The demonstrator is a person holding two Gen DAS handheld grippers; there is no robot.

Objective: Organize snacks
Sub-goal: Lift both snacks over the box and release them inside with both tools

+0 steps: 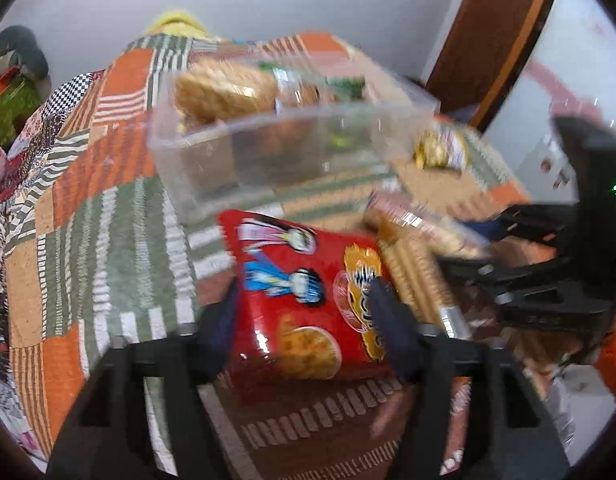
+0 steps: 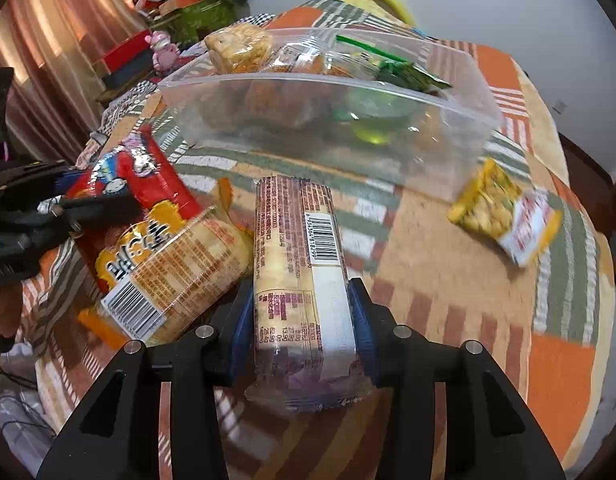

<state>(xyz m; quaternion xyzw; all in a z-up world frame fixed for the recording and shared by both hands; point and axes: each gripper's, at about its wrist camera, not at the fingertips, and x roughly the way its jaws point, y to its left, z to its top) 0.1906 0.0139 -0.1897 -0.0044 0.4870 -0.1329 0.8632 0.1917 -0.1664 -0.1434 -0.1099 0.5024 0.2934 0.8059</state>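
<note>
My left gripper is shut on a red snack bag with cartoon figures, held over the patchwork cloth. My right gripper is shut on a long cracker pack with a barcode. A clear plastic bin sits ahead, holding a rice cracker pack, a green packet and other snacks. A second cracker pack lies against the red bag. A yellow snack packet lies on the cloth right of the bin. The right gripper shows at the right of the left wrist view.
The table wears an orange, green and white patchwork cloth. A brown door frame stands at the back right. Boxes, a pink toy and clutter sit beyond the table's far left, by curtains.
</note>
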